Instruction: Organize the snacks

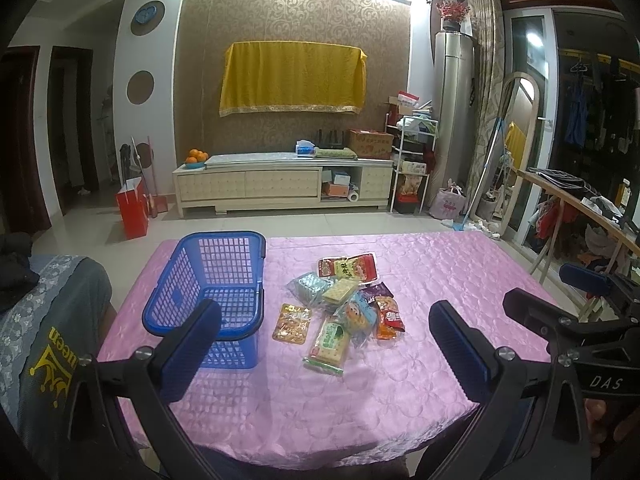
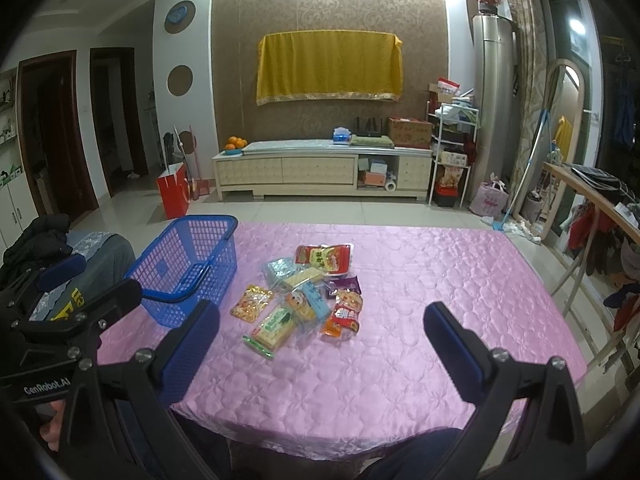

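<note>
Basket (image 1: 208, 284) on table (image 1: 440, 280), left of snack pile (image 1: 344, 308); cabinet (image 1: 280, 184) behind table.

Blue basket (image 1: 208, 280) w/ grid holes, pink floral-quilted tablecloth (image 1: 420, 280).

The left claw (image 1: 324, 352) fills the lower part of the left wrist frame, its two blue-padded fingers (image 1: 192, 350) spread wide apart with nothing between them. The right claw (image 2: 320, 348) sits the same way at the bottom of the right wrist frame, fingers (image 2: 452, 344) wide apart and empty. Each claw shows at the edge of the other's frame: the right one at lower right, the left one at lower left, level with one another. A bit of a hand (image 2: 52, 428) grips the left claw's handle at lower left of the right wrist frame
</note>
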The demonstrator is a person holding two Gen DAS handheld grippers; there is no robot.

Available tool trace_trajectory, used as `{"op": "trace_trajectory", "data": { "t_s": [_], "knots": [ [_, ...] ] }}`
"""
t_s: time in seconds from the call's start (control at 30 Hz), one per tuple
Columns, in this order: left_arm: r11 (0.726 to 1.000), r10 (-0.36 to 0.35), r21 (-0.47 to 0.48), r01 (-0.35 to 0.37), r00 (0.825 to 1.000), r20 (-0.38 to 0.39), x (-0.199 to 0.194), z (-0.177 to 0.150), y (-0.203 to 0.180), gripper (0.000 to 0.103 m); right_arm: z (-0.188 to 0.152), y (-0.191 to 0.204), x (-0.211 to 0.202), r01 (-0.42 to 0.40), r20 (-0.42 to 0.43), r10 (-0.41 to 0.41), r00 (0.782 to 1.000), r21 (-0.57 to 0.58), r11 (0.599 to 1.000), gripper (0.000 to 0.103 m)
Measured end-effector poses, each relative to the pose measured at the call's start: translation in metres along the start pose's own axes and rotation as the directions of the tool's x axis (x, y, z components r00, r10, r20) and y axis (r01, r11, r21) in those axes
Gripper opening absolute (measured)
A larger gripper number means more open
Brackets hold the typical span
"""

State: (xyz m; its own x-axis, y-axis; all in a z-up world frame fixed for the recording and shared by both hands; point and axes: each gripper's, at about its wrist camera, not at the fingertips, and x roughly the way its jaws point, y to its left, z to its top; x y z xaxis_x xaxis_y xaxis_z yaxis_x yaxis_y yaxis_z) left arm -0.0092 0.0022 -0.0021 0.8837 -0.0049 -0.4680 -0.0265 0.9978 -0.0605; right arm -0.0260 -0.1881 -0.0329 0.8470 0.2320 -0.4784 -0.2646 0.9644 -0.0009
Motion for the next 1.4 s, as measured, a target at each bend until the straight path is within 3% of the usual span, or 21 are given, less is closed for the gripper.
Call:
{"op": "trace_trajectory", "data": {
  "t_s": [1.4],
  "knots": [
    [1.000, 0.011, 0.009, -0.011, 1.000, 0.000, -0.0023, -0.0009, -0.0019, 0.103, 0.0025, -0.0009, 0.0009, 0.012, -0.022, -0.012, 1.000, -0.006, 1.000, 0.103]
  ]
}}
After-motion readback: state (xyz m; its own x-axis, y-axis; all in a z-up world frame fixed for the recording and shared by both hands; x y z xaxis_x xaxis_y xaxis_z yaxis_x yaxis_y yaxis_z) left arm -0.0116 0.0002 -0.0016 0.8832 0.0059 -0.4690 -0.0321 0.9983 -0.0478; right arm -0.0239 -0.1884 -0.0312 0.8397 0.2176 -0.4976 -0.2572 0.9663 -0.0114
